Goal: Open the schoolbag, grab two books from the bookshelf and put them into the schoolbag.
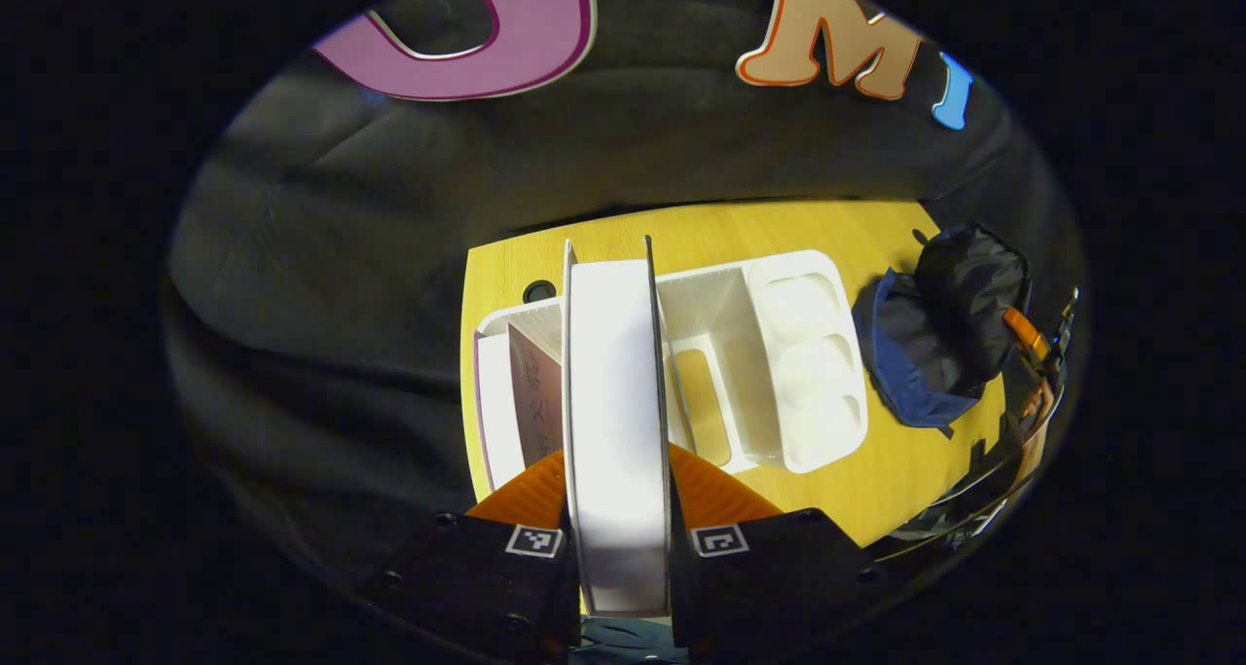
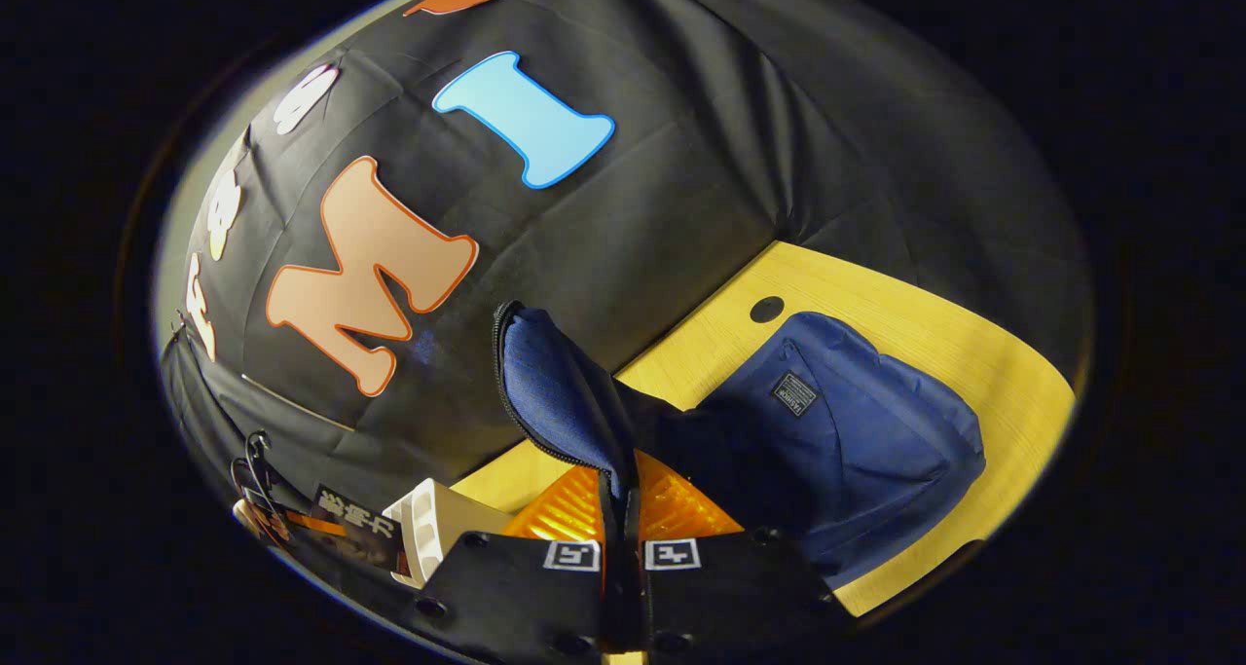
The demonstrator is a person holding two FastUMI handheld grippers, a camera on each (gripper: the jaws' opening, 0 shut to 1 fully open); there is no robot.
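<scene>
A white book point(image 1: 615, 431) is pinched edge-up in the left claw point(image 1: 619, 540) above the bookshelf point(image 1: 779, 373), the schoolbag point(image 1: 939, 339) lying off to its right, where its flap point(image 2: 560, 392) is clamped by the right claw point(image 2: 620, 553).

The middle of the bookshelf point(image 1: 779, 353) is hidden behind the held book point(image 1: 615, 422). Beside the bookshelf, markings on a second book point(image 1: 537, 397) are too small to be told.

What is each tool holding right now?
Left tool: shut on a white book above the bookshelf.
Right tool: shut on the schoolbag flap edge.
</scene>
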